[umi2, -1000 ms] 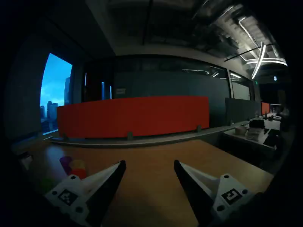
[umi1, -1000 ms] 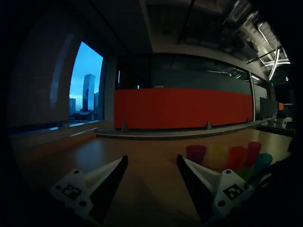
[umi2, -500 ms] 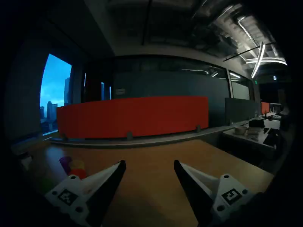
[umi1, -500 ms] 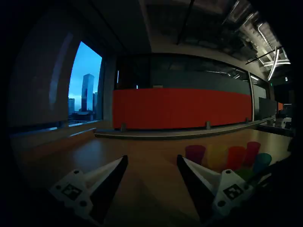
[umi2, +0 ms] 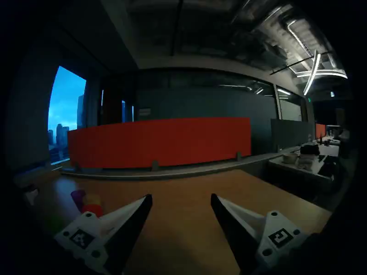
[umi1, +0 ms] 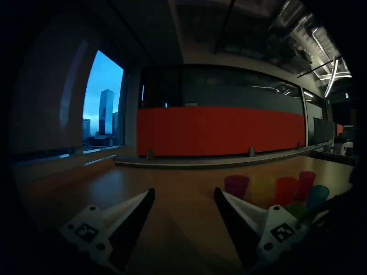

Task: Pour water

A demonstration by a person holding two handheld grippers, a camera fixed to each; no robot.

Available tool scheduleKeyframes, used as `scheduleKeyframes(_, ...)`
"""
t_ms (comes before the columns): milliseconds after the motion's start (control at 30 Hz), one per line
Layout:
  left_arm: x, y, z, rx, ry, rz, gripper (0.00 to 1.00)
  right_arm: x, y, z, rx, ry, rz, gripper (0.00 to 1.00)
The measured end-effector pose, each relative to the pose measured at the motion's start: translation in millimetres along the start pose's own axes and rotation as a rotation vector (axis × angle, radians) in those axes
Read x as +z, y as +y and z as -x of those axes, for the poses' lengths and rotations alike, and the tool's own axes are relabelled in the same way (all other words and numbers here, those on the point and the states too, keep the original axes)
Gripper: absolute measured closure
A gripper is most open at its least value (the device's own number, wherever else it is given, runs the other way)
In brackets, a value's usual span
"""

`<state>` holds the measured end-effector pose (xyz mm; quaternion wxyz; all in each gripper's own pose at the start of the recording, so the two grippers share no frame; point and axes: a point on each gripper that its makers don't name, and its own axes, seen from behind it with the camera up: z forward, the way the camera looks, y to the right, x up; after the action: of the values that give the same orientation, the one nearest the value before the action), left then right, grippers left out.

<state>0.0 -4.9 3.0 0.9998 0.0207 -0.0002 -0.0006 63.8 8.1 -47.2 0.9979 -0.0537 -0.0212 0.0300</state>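
While both pairs of fingers stand apart with nothing between them, I read the left hand-held gripper (umi1: pixel 183 208) as open and empty, and the right hand-held gripper (umi2: pixel 181 211) the same. Just past the left one's right finger, a cluster of coloured cups (umi1: pixel 275 190) stands upright on the wooden counter (umi1: pixel 183 183). From the right one, the cups (umi2: pixel 87 201) look smaller, off to its left. I judge the left one nearer.

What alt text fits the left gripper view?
The open, empty left gripper points across a dim wooden table. A cluster of coloured cups stands ahead to its right. Behind are a red partition and a window showing towers against blue sky.
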Motion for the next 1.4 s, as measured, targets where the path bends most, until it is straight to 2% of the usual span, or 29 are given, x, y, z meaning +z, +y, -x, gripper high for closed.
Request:
scheduleKeyframes(233, -0.1, 0.6, -0.1, 0.001, 0.000, 0.000, 0.04, -2.0, 13.3, 0.4, -0.041, 0.025, 0.009, 0.01)
scheduleKeyframes(400, -0.1, 0.4, -0.3, 0.000, 0.000, 0.000, 0.04, -1.4, 14.9, 1.8, -0.058, 0.042, -0.003, 0.01)
scheduleKeyframes(767, -0.3, 0.5, 0.2, 0.000, 0.000, 0.000, 0.04, 13.8, -3.6, 9.7, -0.044, 0.080, -0.079, 0.01)
scheduleKeyframes(967, 0.1, 0.8, -0.1, 0.001, 0.000, 0.000, 0.04, 24.7, -18.9, 21.2, -0.070, 0.073, -0.119, 0.01)
scheduleKeyframes(1200, 0.0, 1.2, 0.1, 0.001, 0.000, 0.000, 0.04, 39.1, -28.9, 19.8, -0.105, 0.108, -0.119, 0.01)
scheduleKeyframes(1400, -0.5, 0.9, 0.0, 0.000, 0.000, 0.000, 0.04, 48.1, -36.1, 18.4, -0.080, 0.105, -0.131, 0.01)
